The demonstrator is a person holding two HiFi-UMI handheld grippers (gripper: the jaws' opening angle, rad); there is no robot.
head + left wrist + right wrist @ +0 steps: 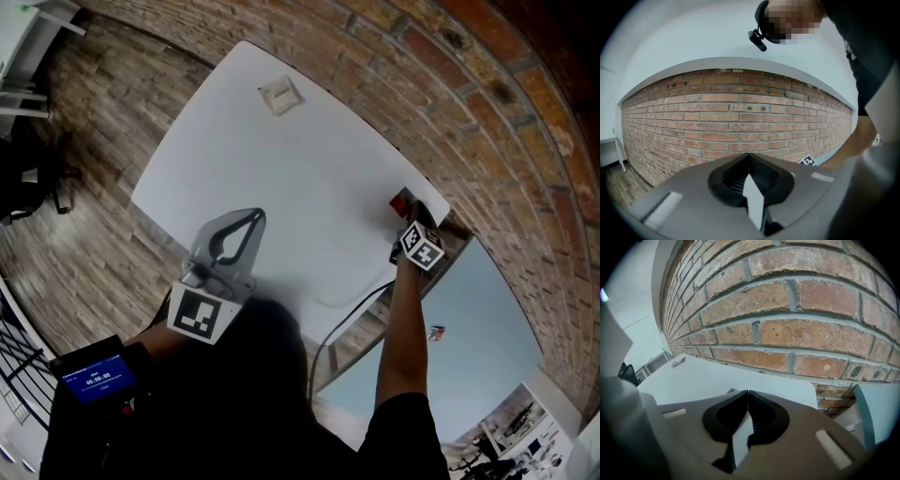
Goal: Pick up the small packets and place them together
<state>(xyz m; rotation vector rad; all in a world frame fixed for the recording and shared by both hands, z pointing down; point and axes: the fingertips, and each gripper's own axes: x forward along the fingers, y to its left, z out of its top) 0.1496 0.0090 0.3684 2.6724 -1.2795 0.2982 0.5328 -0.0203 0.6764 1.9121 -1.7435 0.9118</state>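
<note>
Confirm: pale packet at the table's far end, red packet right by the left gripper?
Not quite. The red packet lies by the right gripper, at the table's right corner; the left gripper is well away from it. The head view shows this. The pale packet is at the far end, as you say.

The person's left gripper [256, 217] is hovering close in front of the body, pointing almost level, with its jaws resting together and nothing between them. The bare right arm [401, 328] is reaching well forward and tilting the right gripper [406, 214] downward, its jaw tips pressing together.
</note>
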